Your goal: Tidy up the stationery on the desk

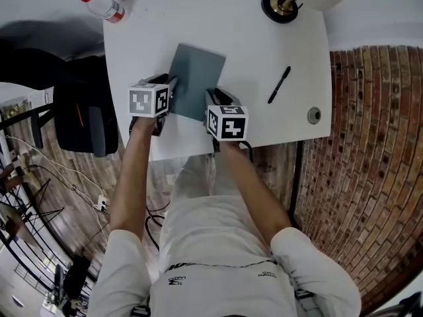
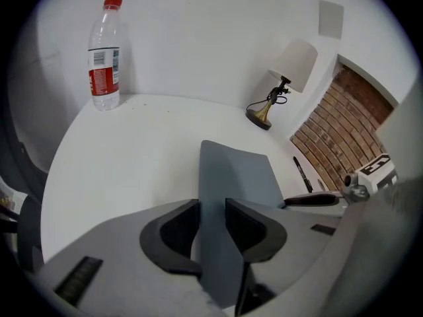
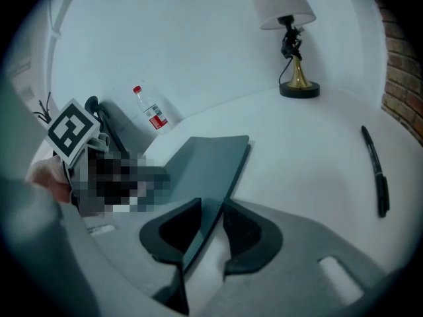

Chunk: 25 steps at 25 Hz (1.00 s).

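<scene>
- Head view: the grey-blue notebook [image 1: 196,78] lies near the front middle of the white desk [image 1: 238,45]; the left gripper [image 1: 173,86] is at its near left corner and the right gripper [image 1: 213,98] at its near right corner; a black pen [image 1: 279,84] lies on the desk well to the right of the notebook; a lamp [image 1: 281,5] stands at the far edge and a plastic bottle [image 1: 102,6] at the far left corner
- Left gripper view: the jaws are clamped on the near edge of the notebook [image 2: 238,174]; both pads bear on the cover, which stands on edge between them and twists flat further out; the bottle [image 2: 104,55] stands upright at far left; the lamp [image 2: 281,78] is at far right, the pen [image 2: 303,175] beyond the notebook's right edge
- Right gripper view: the jaws are closed on the notebook [image 3: 208,157], seen edge-on and tilted between the pads; the pen [image 3: 375,170] lies apart at right; the lamp [image 3: 294,45] stands behind
</scene>
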Each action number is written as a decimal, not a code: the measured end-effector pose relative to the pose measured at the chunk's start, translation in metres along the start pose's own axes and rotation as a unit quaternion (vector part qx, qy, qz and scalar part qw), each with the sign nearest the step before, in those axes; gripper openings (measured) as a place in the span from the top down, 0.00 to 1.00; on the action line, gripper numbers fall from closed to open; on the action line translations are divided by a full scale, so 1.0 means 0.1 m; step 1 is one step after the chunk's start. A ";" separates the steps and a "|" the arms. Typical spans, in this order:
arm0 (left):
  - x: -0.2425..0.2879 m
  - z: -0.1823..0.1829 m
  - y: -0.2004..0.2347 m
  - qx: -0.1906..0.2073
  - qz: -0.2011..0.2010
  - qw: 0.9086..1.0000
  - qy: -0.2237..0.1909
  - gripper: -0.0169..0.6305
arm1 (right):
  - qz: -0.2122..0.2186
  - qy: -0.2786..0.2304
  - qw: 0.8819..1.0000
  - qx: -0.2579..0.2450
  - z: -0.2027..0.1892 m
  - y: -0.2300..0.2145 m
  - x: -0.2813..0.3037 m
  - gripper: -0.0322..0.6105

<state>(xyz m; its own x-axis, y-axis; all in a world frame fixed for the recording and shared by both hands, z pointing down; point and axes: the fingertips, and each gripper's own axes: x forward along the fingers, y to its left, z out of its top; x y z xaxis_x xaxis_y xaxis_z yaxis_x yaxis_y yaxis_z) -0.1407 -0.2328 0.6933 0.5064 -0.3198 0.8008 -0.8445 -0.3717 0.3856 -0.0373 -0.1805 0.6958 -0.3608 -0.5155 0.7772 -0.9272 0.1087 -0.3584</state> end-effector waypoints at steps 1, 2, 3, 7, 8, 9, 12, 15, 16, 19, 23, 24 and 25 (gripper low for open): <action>0.00 -0.02 -0.03 -0.005 0.003 1.000 -0.002 0.79 | 0.002 0.004 1.000 -0.004 -0.01 -0.03 -0.01 0.79; 0.00 -0.04 -0.06 -0.009 0.005 1.000 -0.004 0.79 | 0.005 0.008 1.000 -0.008 -0.01 -0.05 -0.03 0.79; 0.00 -0.06 -0.08 -0.014 0.008 1.000 -0.006 0.79 | 0.009 0.011 1.000 -0.014 -0.02 -0.07 -0.04 0.79; -0.01 -0.14 -0.19 -0.030 0.019 0.999 -0.013 0.79 | 0.029 0.025 0.998 -0.053 -0.03 -0.15 -0.11 0.79; -0.01 -0.16 -0.22 -0.033 0.022 0.999 -0.013 0.79 | 0.033 0.028 0.997 -0.059 -0.03 -0.18 -0.13 0.79; -0.01 -0.19 -0.24 -0.037 0.024 0.999 -0.014 0.79 | 0.035 0.030 0.997 -0.063 -0.03 -0.21 -0.14 0.79; 0.00 -0.25 -0.32 -0.054 0.026 0.998 -0.021 0.79 | 0.042 0.035 0.996 -0.077 -0.02 -0.28 -0.16 0.79; -0.04 -0.33 -0.36 -0.066 0.036 0.997 -0.027 0.79 | 0.050 0.041 0.994 -0.092 -0.04 -0.29 -0.17 0.79; -0.05 -0.35 -0.38 -0.068 0.039 0.997 -0.027 0.79 | 0.052 0.043 0.993 -0.097 -0.04 -0.30 -0.18 0.80; -0.07 -0.43 -0.46 -0.071 0.044 0.996 -0.027 0.79 | 0.055 0.048 0.991 -0.114 -0.06 -0.37 -0.23 0.80; -0.08 -0.52 -0.55 -0.084 0.037 0.995 -0.033 0.79 | 0.063 0.052 0.989 -0.122 -0.08 -0.41 -0.26 0.80; -0.08 -0.54 -0.58 -0.085 0.035 0.995 -0.035 0.79 | 0.063 0.053 0.989 -0.121 -0.09 -0.42 -0.27 0.81; -0.07 -0.57 -0.60 -0.086 0.033 0.995 -0.036 0.79 | 0.061 0.053 0.989 -0.122 -0.11 -0.43 -0.29 0.81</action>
<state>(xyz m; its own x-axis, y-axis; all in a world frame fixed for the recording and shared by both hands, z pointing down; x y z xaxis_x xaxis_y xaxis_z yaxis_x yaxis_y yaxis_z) -0.1033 -0.1587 0.6901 0.4549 -0.4019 0.7947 -0.8905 -0.1946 0.4113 0.0119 -0.1614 0.6945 -0.4681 -0.3951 0.7905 -0.8680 0.3735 -0.3273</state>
